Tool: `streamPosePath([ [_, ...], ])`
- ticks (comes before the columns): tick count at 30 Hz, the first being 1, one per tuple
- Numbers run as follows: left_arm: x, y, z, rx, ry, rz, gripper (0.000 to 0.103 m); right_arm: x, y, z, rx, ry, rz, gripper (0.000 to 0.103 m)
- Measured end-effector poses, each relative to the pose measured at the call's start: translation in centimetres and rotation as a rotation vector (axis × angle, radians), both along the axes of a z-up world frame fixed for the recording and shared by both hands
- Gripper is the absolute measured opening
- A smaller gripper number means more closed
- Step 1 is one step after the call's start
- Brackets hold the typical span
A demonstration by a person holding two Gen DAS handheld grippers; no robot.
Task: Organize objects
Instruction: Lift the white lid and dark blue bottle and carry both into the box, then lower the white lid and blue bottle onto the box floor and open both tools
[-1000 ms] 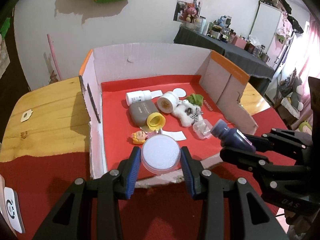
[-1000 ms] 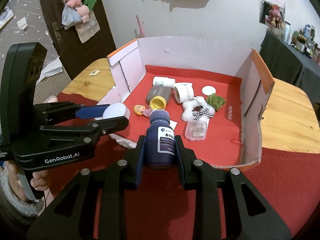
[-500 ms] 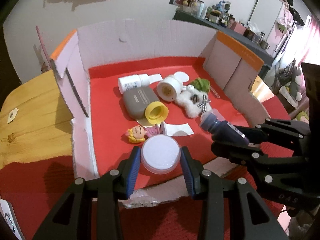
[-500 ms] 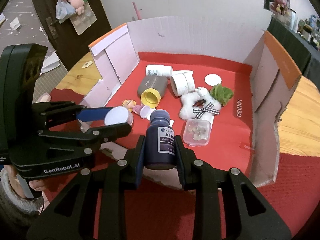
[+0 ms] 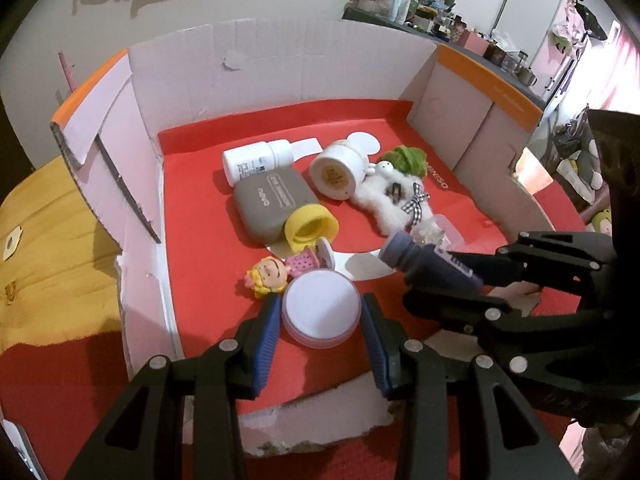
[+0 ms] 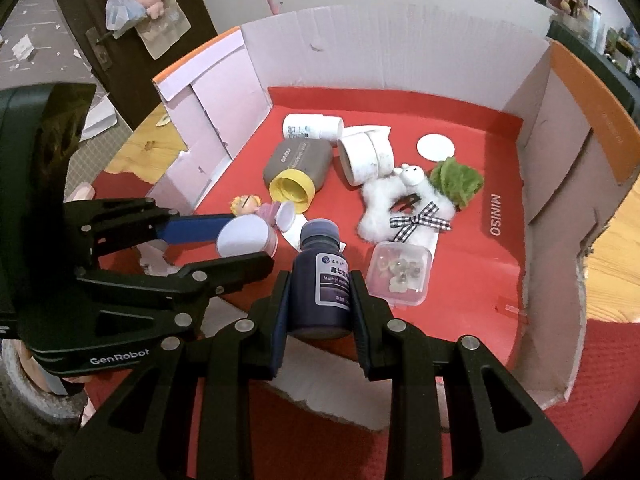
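Both grippers have come forward over the torn front edge of the cardboard box (image 5: 280,64), so the loose things on its red floor now sit much closer beneath them. The left gripper (image 5: 320,316) has its jaws closed on a round white-lidded jar (image 5: 320,308), gripped across its widest part, which keeps the flat lid level. That jar hangs over the near floor, just beside the small doll figure (image 5: 269,278) at about 11 o'clock. The right gripper (image 6: 318,296) has its jaws clamped on a dark purple bottle (image 6: 320,280), held by the body with the cap pointing ahead, likely so it can be laid down among the rest. At its 1 o'clock, close by, lies a clear plastic case (image 6: 400,274); farther off at 12 o'clock are the grey bottle with the yellow cap (image 6: 298,168), a white tub (image 6: 362,156) and a fluffy white toy (image 6: 400,196). Judging by this, each item is about to be placed inside the box, and the free red floor near the front looks the easiest spot
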State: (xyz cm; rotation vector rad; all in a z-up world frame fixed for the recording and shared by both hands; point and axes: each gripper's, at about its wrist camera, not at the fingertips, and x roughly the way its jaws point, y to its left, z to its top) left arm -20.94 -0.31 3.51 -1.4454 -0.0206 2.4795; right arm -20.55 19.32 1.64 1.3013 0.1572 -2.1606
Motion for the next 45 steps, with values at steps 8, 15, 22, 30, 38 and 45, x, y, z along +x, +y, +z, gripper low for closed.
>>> streamPosePath([
  [8, -0.9, -0.2, -0.2, 0.007, -0.003, 0.005, 0.042, -1.0, 0.2, -0.8, -0.008, -0.029, -0.003, 0.026],
  [15, -1.5, 0.0, -0.3, -0.008, 0.003, 0.011, 0.042, -1.7, 0.9, -0.7, 0.028, -0.005, -0.035, 0.026],
  [22, -1.9, 0.0, -0.5, -0.012, 0.010, 0.022, 0.042, -2.3, 1.7, -0.7, 0.035, 0.008, -0.067, 0.026],
  [30, -1.9, 0.3, -0.6, -0.028, 0.021, 0.027, 0.042, -2.0, 1.5, -0.6, 0.037, 0.016, -0.068, 0.026],
  [38, -2.0, 0.2, -0.6, -0.023, 0.024, 0.032, 0.042, -2.1, 1.5, -0.6, 0.029, 0.012, -0.070, 0.026],
  [45, -2.0, 0.3, -0.7, -0.027, 0.032, 0.035, 0.043, -2.1, 1.6, -0.5, 0.024, 0.010, -0.070, 0.027],
])
